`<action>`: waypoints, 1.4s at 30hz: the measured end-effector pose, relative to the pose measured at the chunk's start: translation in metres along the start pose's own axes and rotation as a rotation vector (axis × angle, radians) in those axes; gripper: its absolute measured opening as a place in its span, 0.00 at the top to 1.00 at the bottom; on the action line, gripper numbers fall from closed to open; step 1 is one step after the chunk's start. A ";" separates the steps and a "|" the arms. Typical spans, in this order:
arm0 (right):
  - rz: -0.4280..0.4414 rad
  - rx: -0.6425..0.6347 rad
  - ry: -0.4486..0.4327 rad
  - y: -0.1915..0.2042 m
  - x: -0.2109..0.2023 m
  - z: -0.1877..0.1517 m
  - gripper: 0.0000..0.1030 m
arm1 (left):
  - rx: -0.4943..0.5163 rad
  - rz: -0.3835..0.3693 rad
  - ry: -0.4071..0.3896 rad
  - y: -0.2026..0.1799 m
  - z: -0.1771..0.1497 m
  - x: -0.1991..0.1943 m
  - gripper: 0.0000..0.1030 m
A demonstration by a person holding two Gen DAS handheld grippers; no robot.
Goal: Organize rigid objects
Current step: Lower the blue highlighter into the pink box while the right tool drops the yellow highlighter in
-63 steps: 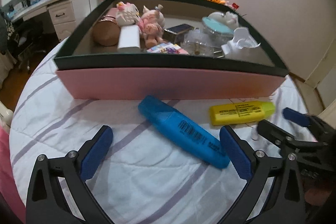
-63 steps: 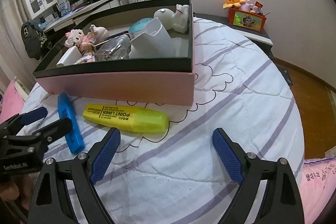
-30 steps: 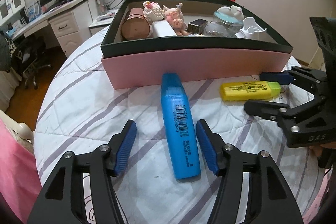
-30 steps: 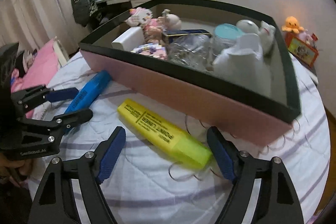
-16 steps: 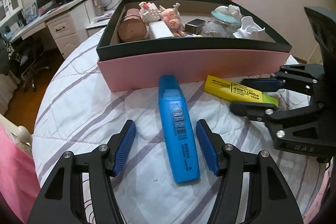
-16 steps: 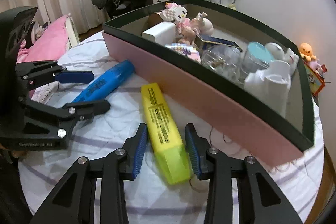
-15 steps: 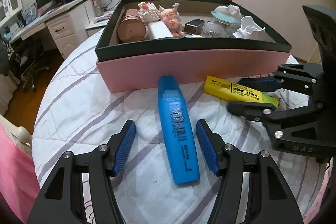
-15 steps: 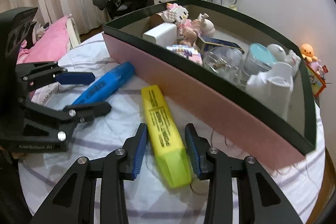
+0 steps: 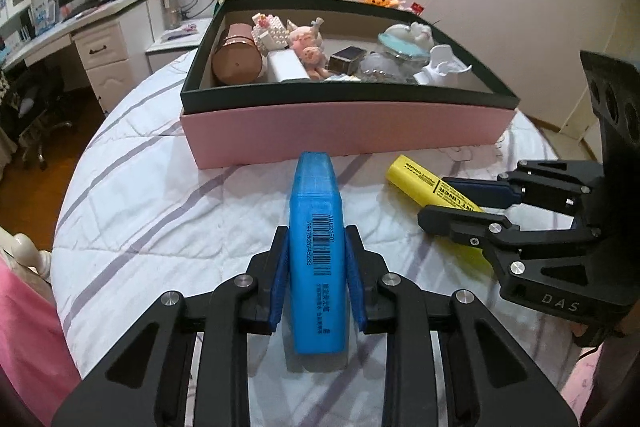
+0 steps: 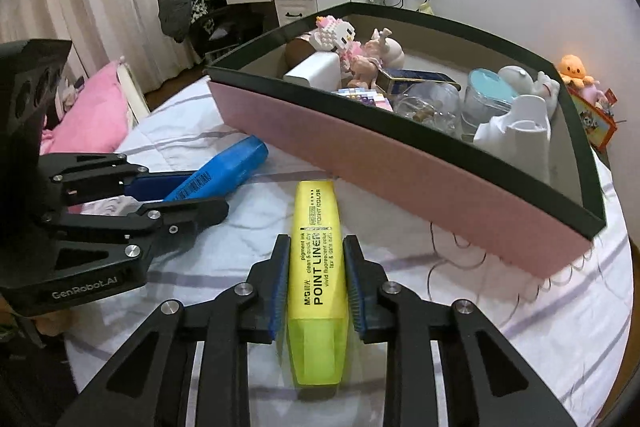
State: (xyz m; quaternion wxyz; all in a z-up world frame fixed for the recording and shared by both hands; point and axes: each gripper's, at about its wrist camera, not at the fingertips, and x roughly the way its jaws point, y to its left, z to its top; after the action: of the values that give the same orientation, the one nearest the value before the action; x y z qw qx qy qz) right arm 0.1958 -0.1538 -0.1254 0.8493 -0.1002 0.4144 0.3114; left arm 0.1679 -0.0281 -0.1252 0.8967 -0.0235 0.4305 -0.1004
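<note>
Now both grippers are locked on: the left gripper [image 9: 318, 281] has its jaws clamped on the blue highlighter [image 9: 316, 247], the right gripper [image 10: 316, 283] has its jaws clamped on the yellow highlighter [image 10: 318, 267]. Both markers lie on the striped bedspread [image 9: 160, 195], pointing ahead toward the pink box [image 9: 344, 127] beyond the jaws.

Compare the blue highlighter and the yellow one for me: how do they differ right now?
The blue highlighter is opaque blue with a barcode on top and sits in the left gripper. The yellow highlighter reads POINT LINER, has a translucent greenish cap end, and sits in the right gripper. Both are clamped lengthwise between blue pads, pointing toward the pink box.
</note>
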 end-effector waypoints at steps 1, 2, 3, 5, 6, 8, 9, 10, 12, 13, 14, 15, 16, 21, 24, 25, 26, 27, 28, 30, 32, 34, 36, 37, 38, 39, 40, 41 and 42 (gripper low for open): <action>0.002 0.006 -0.005 0.000 -0.004 -0.001 0.74 | -0.002 -0.002 -0.004 0.000 0.000 -0.002 0.75; 0.006 0.013 -0.011 0.000 -0.007 -0.001 0.74 | -0.001 -0.002 -0.012 0.000 0.001 -0.006 0.75; 0.009 0.020 -0.018 0.000 -0.011 -0.001 0.74 | -0.001 -0.005 -0.019 0.000 0.001 -0.010 0.74; 0.008 0.029 -0.029 0.000 -0.017 -0.001 0.74 | -0.004 -0.011 -0.030 0.001 0.002 -0.016 0.75; 0.008 0.033 -0.034 0.000 -0.019 0.000 0.74 | -0.004 -0.013 -0.037 0.002 0.002 -0.019 0.75; 0.011 0.047 -0.049 0.000 -0.026 0.000 0.74 | -0.003 -0.015 -0.052 0.002 0.004 -0.027 0.75; 0.013 0.049 -0.057 0.000 -0.030 0.000 0.74 | -0.003 -0.016 -0.058 0.002 0.005 -0.030 0.75; 0.011 0.048 -0.069 0.001 -0.035 0.002 0.74 | -0.002 -0.018 -0.068 0.002 0.007 -0.034 0.74; 0.004 0.044 -0.092 0.002 -0.046 0.005 0.74 | 0.002 -0.022 -0.082 0.001 0.011 -0.039 0.75; 0.000 0.043 -0.103 0.002 -0.050 0.008 0.74 | 0.005 -0.025 -0.093 0.001 0.014 -0.042 0.74; -0.003 0.042 -0.115 0.002 -0.054 0.012 0.74 | 0.009 -0.026 -0.103 0.001 0.018 -0.045 0.74; -0.003 0.043 -0.131 0.000 -0.059 0.018 0.74 | 0.013 -0.026 -0.113 0.001 0.022 -0.047 0.74; -0.005 0.043 -0.147 -0.001 -0.063 0.023 0.74 | 0.017 -0.027 -0.123 0.001 0.027 -0.050 0.74; -0.048 0.039 -0.212 -0.018 -0.076 0.060 0.74 | 0.040 -0.025 -0.180 0.004 0.060 -0.056 0.75; -0.060 0.061 -0.238 -0.032 -0.076 0.080 0.74 | 0.043 -0.028 -0.207 0.008 0.085 -0.054 0.74; -0.066 0.073 -0.244 -0.037 -0.074 0.087 0.74 | 0.043 -0.030 -0.214 0.009 0.093 -0.051 0.74; -0.069 0.084 -0.249 -0.042 -0.072 0.093 0.74 | 0.042 -0.033 -0.220 0.011 0.103 -0.048 0.74; -0.070 0.095 -0.253 -0.047 -0.070 0.099 0.74 | 0.042 -0.036 -0.222 0.011 0.110 -0.045 0.74; -0.072 0.107 -0.255 -0.053 -0.066 0.105 0.74 | 0.042 -0.040 -0.226 0.011 0.115 -0.043 0.74; -0.079 0.130 -0.250 -0.062 -0.058 0.114 0.74 | 0.044 -0.047 -0.226 0.011 0.130 -0.032 0.74; -0.090 0.155 -0.231 -0.073 -0.044 0.122 0.74 | 0.047 -0.052 -0.219 0.009 0.139 -0.022 0.74; -0.098 0.169 -0.219 -0.079 -0.035 0.126 0.74 | 0.049 -0.056 -0.209 0.007 0.146 -0.011 0.74; -0.100 0.182 -0.208 -0.083 -0.026 0.129 0.74 | 0.050 -0.062 -0.196 0.007 0.152 0.001 0.74; -0.107 0.191 -0.201 -0.086 -0.020 0.130 0.74 | 0.051 -0.062 -0.189 0.006 0.154 0.006 0.74; -0.115 0.197 -0.196 -0.088 -0.017 0.130 0.74 | 0.052 -0.063 -0.180 0.005 0.156 0.013 0.74; -0.120 0.203 -0.190 -0.091 -0.011 0.130 0.74 | 0.054 -0.061 -0.174 0.005 0.157 0.017 0.74; -0.122 0.209 -0.187 -0.093 -0.008 0.130 0.74 | 0.055 -0.056 -0.163 0.005 0.158 0.023 0.74; -0.130 0.216 -0.183 -0.095 -0.004 0.130 0.74 | 0.051 -0.049 -0.148 0.005 0.158 0.029 0.74; -0.141 0.224 -0.180 -0.098 -0.001 0.129 0.74 | 0.044 -0.046 -0.142 0.006 0.158 0.032 0.74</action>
State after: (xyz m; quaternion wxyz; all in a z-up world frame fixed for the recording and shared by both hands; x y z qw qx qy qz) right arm 0.3380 -0.1761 -0.0509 0.9086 -0.0054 0.3609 0.2103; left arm 0.3111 -0.0355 -0.0513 0.9227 -0.0207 0.3630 -0.1284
